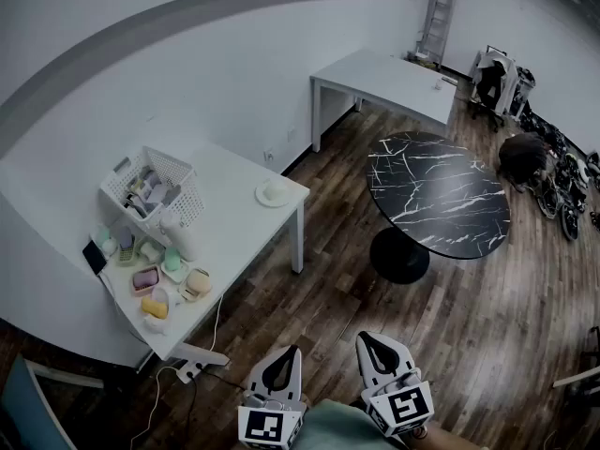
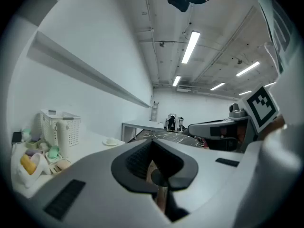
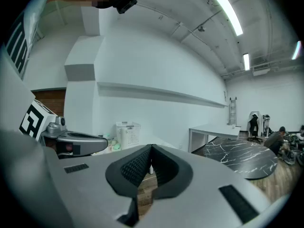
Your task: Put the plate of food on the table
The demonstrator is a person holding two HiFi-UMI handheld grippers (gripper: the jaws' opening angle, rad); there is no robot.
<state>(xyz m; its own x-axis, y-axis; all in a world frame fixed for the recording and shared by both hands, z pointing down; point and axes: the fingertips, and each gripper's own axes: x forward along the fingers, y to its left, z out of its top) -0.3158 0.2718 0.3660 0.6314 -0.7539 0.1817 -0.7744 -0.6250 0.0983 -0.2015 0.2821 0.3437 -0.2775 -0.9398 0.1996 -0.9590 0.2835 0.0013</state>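
A small white plate of food sits near the right corner of the long white table; the left gripper view shows the plate far ahead. The round black marble table stands on the wooden floor to the right. Both grippers are low at the near edge of the head view, well away from both tables. My left gripper is shut with nothing in it, its jaws meeting at the tip. My right gripper is also shut and empty, its jaws closed together.
A white basket with a bottle and several small pastel items fills the white table's left end. A second white table stands at the back. A ladder and a person by chairs are at far right.
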